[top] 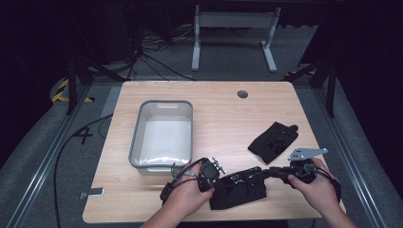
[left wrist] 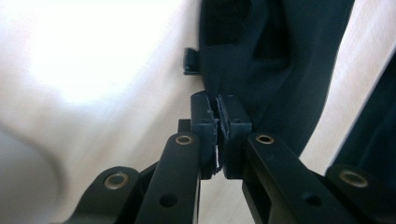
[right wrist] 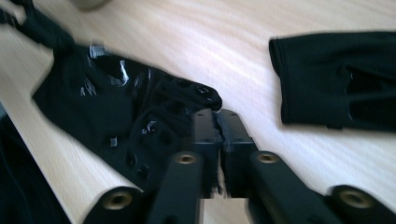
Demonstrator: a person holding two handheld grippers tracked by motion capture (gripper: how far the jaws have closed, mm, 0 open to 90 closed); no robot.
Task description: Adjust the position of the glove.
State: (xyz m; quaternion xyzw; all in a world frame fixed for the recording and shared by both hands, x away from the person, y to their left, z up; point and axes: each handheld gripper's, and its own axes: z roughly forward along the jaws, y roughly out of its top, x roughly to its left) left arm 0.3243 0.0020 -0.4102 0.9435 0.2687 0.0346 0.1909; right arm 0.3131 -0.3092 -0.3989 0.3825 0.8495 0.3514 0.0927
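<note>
Table (top: pixel 214 102): bears everything here, and my 2 hands come in over its near edge.
Bin (top: pixel 138 124): on the table's left half, behind my left hand.
Near glove (top: pixel 237 187): flat on the table at the near edge, between my 2 hands.
Far glove (top: pixel 274 141): on the table, right of the bin, behind the near glove and well apart from it.
Left gripper (left wrist: pixel 218 122): mine, at the near glove's left end, its edge between the tips.
Right gripper (right wrist: pixel 219 128): mine, at the near glove's right end, tips touching it; the far glove lies to its right in the right gripper view.
</note>
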